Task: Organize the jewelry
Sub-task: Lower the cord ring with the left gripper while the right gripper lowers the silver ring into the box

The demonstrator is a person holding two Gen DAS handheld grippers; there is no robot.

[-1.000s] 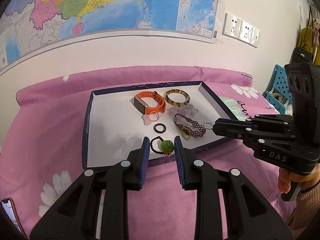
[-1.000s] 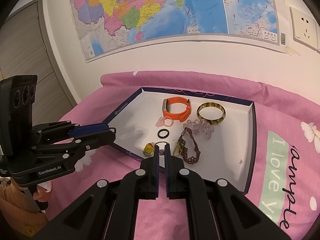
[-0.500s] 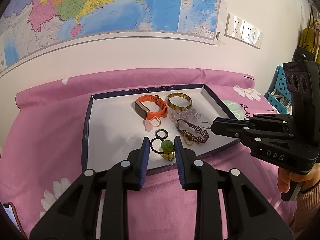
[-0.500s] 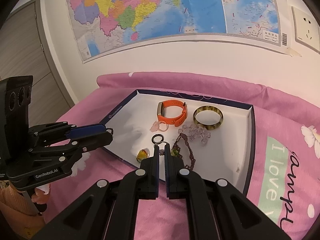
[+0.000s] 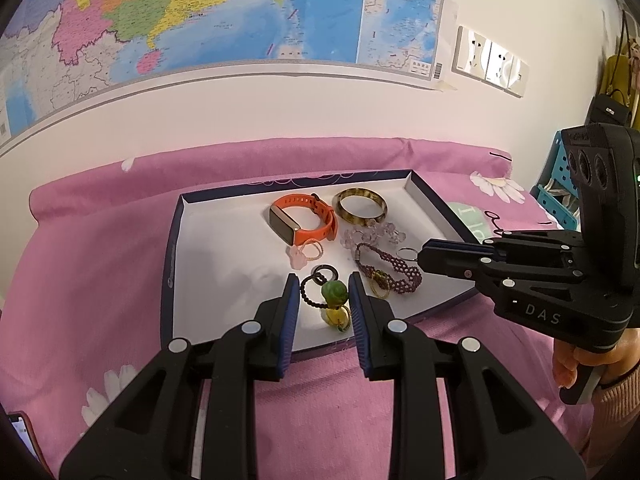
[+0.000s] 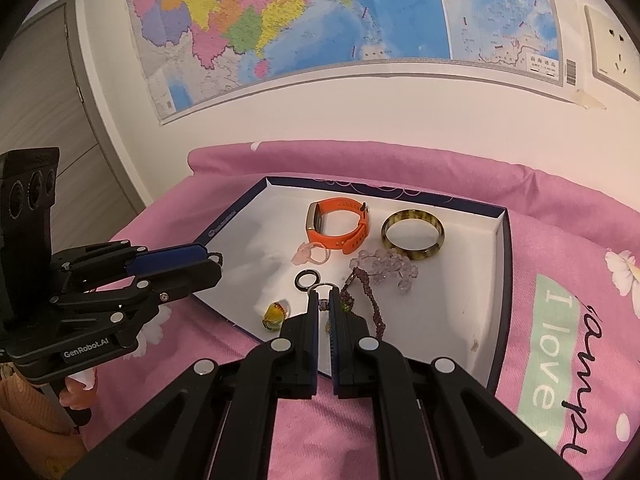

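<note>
A white tray (image 5: pixel 208 240) with a dark blue rim sits on a pink blanket (image 5: pixel 80 260). A big map (image 5: pixel 200 12) hangs on the wall behind it.

The jewelry lies in the tray. At the back is an orange watch (image 5: pixel 304 220), and just beside it is a brown bangle (image 5: pixel 360 206). In front of the watch lies a small pink ring (image 5: pixel 306 250). A clear bead bracelet (image 5: pixel 374 234) lies in front of the bangle, touching it. Near the front edge is a small black ring (image 5: pixel 324 270). A purple woven bracelet (image 5: pixel 390 270) with a silver ring (image 5: pixel 408 254) at its end lies to the right of it.

The left claw (image 5: pixel 324 300) is a little way apart. A dark cord loop (image 5: pixel 310 292) with a green bead (image 5: pixel 334 292) and a yellow charm (image 5: pixel 338 316) shows between its fingers. I cannot tell if the pads touch it or if it just lies on the tray below.

The right claw (image 6: pixel 324 304) is pressed together. Its tips are at the silver ring (image 6: pixel 322 286) of the purple bracelet (image 6: pixel 370 296). I cannot tell if it pinches the ring. In this view the yellow charm (image 6: pixel 274 314) lies on the tray near the front edge.

A hand (image 5: pixel 580 364) holds the handle of the right claw. A phone (image 5: pixel 24 436) peeks in at the bottom left corner.
</note>
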